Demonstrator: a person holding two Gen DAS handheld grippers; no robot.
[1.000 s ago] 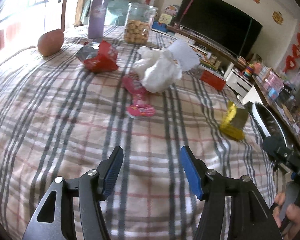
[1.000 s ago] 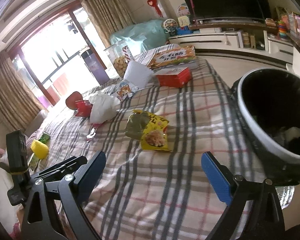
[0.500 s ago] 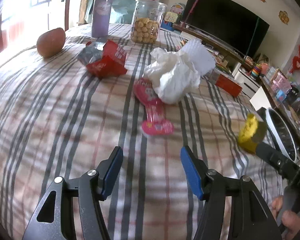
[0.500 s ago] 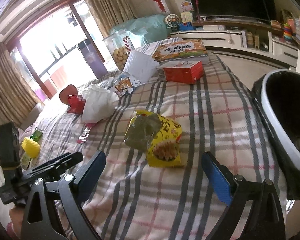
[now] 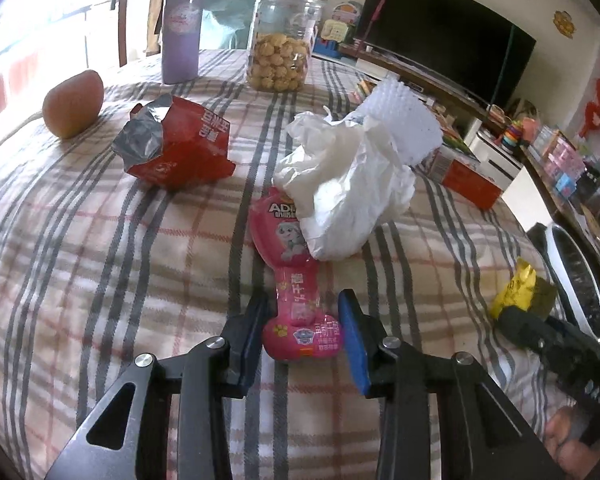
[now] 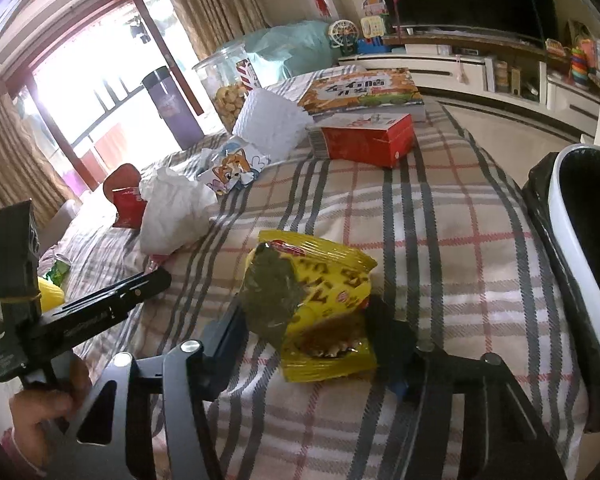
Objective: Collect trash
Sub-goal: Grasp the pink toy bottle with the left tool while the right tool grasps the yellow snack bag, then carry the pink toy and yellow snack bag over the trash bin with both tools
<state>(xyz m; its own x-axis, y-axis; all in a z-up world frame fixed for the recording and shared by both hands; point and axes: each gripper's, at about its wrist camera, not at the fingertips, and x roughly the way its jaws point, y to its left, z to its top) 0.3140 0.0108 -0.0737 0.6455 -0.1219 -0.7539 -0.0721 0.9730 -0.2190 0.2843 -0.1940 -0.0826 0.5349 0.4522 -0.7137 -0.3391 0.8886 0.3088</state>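
Note:
A pink snack pouch (image 5: 288,240) lies on the plaid tablecloth (image 5: 100,240), its top end tucked under a crumpled white plastic bag (image 5: 348,200). My left gripper (image 5: 300,320) is closing; both pads touch the pouch's lower end. A torn red packet (image 5: 180,148) sits further back on the left. In the right wrist view an open yellow snack bag (image 6: 320,272) lies between the closing jaws of my right gripper (image 6: 308,320), and its sides meet both fingers. The white-rimmed bin (image 6: 568,216) with a black liner stands just off the table's right edge.
Along the far side stand a biscuit jar (image 5: 278,56), a purple tumbler (image 5: 180,28), a reddish fruit (image 5: 74,100) and a tissue roll (image 5: 400,120). A red box (image 6: 364,140) and a picture book (image 6: 360,90) lie near the far right corner.
Both grippers moved forward and down onto the table. The left jaws narrowed around the pink pouch's end. The right jaws narrowed around the yellow bag.

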